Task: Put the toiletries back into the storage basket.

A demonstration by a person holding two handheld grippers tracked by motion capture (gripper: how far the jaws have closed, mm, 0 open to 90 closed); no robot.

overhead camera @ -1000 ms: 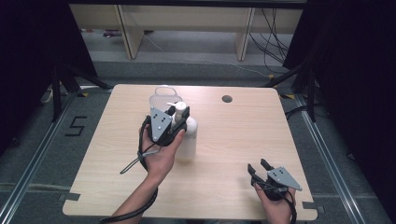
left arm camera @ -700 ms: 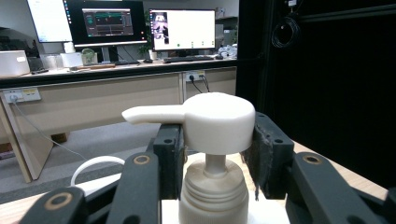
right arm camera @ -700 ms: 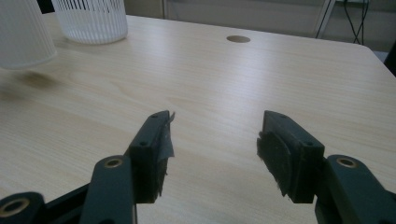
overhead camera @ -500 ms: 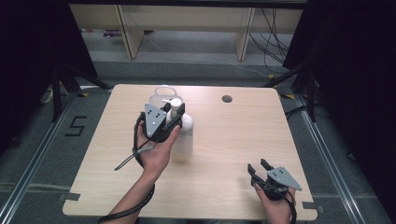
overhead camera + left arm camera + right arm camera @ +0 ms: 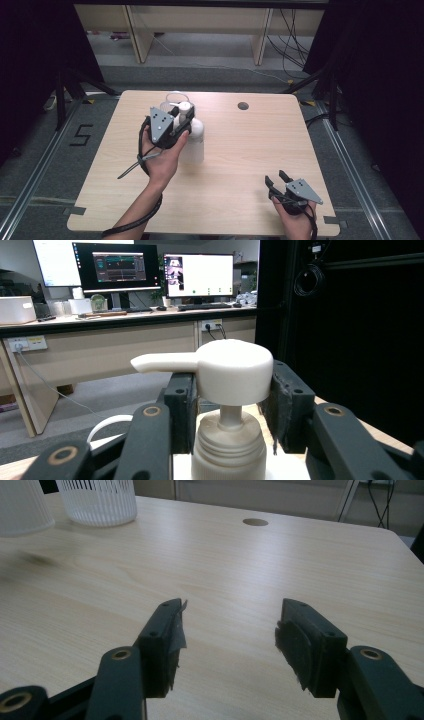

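A white plastic pump bottle (image 5: 192,142) stands upright on the pale wood-grain table (image 5: 240,150), left of the middle and toward the far edge. Its body is smooth and rounded at the shoulder; in the left gripper view the neck shows a ribbed, threaded collar, a thin stem above it, and a matte round pump head (image 5: 234,371) with a long flat spout that points to the left of that view. The left gripper (image 5: 181,121) comes at the bottle from the person's side, and its two black jaws are closed on the pump head, one rough dark pad pressed against each side of it, with the stem and collar sitting between the jaws just below. Directly behind the bottle, touching or nearly so in the high view, stands a clear ribbed cup (image 5: 176,101); in the right gripper view its wall (image 5: 97,500) shows fine vertical ridges, and what it holds cannot be told. The right gripper (image 5: 279,181) rests low at the near right corner of the table, well apart from the bottle, its jaws spread wide with bare tabletop between the worn pads (image 5: 295,647). A small round hole (image 5: 243,106) sits in the tabletop near the far edge.
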